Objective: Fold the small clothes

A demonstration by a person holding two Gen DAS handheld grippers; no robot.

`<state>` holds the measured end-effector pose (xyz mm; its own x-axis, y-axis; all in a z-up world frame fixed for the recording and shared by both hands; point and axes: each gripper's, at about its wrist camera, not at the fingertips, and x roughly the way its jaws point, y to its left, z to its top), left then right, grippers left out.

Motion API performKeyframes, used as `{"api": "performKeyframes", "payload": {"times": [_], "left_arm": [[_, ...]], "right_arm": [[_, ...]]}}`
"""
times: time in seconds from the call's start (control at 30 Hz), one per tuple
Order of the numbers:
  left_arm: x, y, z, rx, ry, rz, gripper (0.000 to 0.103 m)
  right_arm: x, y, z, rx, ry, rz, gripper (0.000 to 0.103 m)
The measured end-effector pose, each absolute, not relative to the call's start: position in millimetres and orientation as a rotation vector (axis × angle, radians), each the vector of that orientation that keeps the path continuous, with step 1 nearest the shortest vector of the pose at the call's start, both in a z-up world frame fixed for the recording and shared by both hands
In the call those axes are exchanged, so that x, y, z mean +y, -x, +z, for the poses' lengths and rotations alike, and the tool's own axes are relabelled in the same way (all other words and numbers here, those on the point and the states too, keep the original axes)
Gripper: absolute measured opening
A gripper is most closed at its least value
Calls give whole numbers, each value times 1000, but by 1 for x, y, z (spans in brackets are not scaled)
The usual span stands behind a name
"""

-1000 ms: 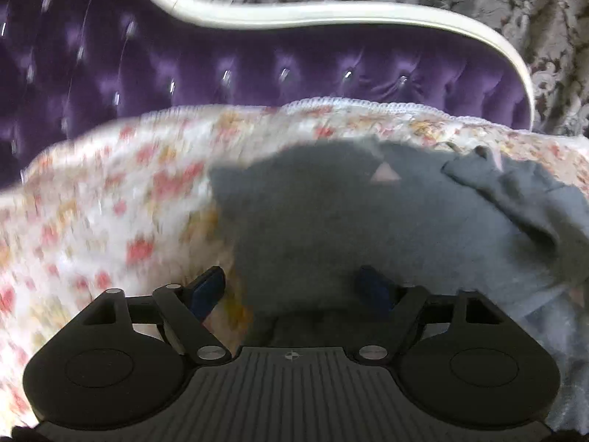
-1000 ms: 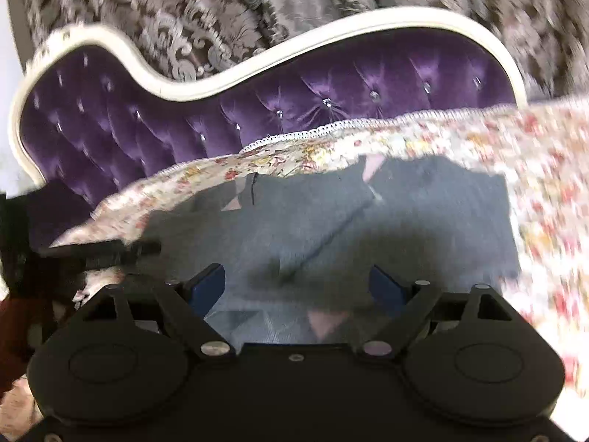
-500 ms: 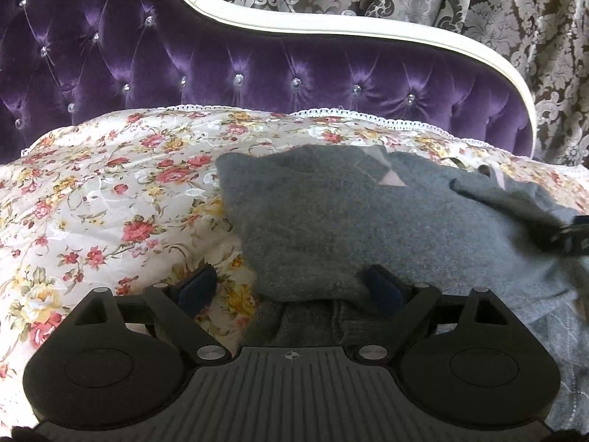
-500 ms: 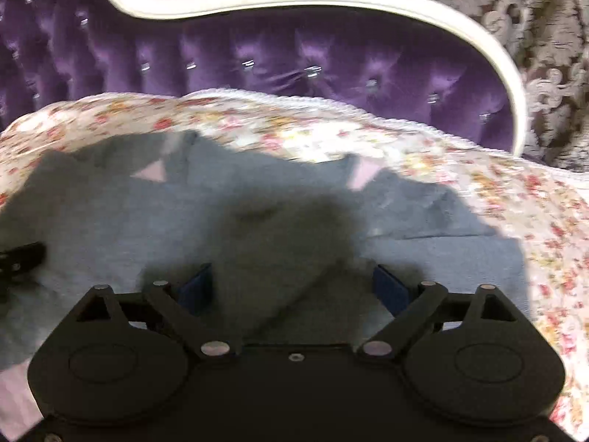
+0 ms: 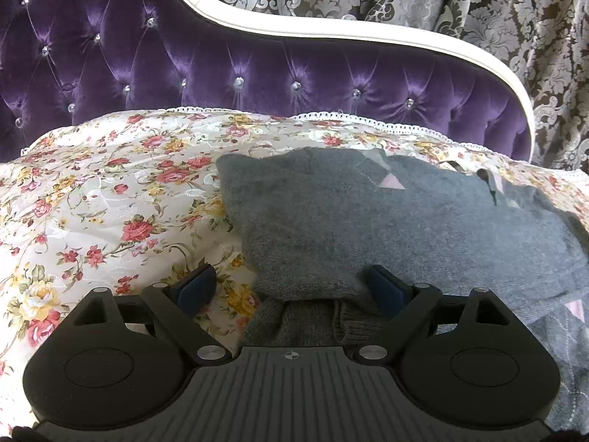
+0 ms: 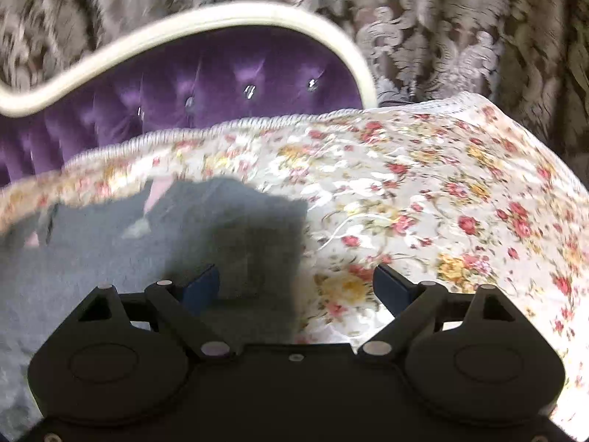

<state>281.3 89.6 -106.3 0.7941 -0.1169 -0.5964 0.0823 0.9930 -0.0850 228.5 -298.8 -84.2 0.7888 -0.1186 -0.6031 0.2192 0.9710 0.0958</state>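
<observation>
Grey sweater (image 5: 386,221) part-folded on the bed's floral cover (image 5: 110,202), toward the headboard edge.

Left hand-held gripper (image 5: 291,287) gaping, straddling the near fold, unclamped; right hand-held gripper (image 6: 294,287) likewise apart over the sweater's right edge. Risk: snagging one layer, dragging the fold undone.

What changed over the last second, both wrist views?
The right gripper swung off toward the grey sweater's right edge, so the floral bedspread now fills its view. A sleeve that was sticking up now lies folded flat. The left gripper stays put. Both remain open, holding nothing.
</observation>
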Motion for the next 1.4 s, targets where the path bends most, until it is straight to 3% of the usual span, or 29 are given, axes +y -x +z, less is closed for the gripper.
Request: {"api": "performKeyframes", "payload": {"times": [0.1,0.23,0.4,0.47,0.5,0.53,0.6,0.73,0.77,0.93,0.97,1.03,1.07,1.4], "left_arm": [[90,-281,-106,644,57,-107,90],[89,-281,-105,644,58,-107,90],[88,-282,-103,654,47,-105,90],[90,-284,-98,671,54,-117,90],[93,-285,-94,684,63,-121,89],[96,-286,-90,689,78,-117,89],[105,-283,-82,661,128,-88,89],[116,-295,-87,713,108,15,89],[116,-299,-93,730,81,12,94],[125,-302,-86,759,89,2,95],[128,-301,-82,773,107,7,94],[134,-289,-74,782,139,6,94],[134,-279,-72,776,142,-5,94],[127,-151,-53,778,129,-151,93]], "right_arm": [[-298,-228,-80,603,-201,-122,83],[-280,-241,-84,625,-182,-19,61],[-268,-259,-103,674,-161,-40,59],[-266,-259,-106,666,-149,-30,45],[-263,-258,-104,658,-127,-23,25],[-261,-257,-102,653,-113,-15,15],[-259,-253,-95,632,-103,9,13],[-265,-244,-80,574,-99,-7,12],[-268,-247,-81,588,-103,-21,13],[-278,-257,-106,681,-116,-43,26],[-280,-253,-105,666,-128,-47,32],[-287,-244,-100,651,-190,-43,65],[-290,-237,-95,635,-226,-28,71],[-282,-117,-63,585,-338,154,77]]}}
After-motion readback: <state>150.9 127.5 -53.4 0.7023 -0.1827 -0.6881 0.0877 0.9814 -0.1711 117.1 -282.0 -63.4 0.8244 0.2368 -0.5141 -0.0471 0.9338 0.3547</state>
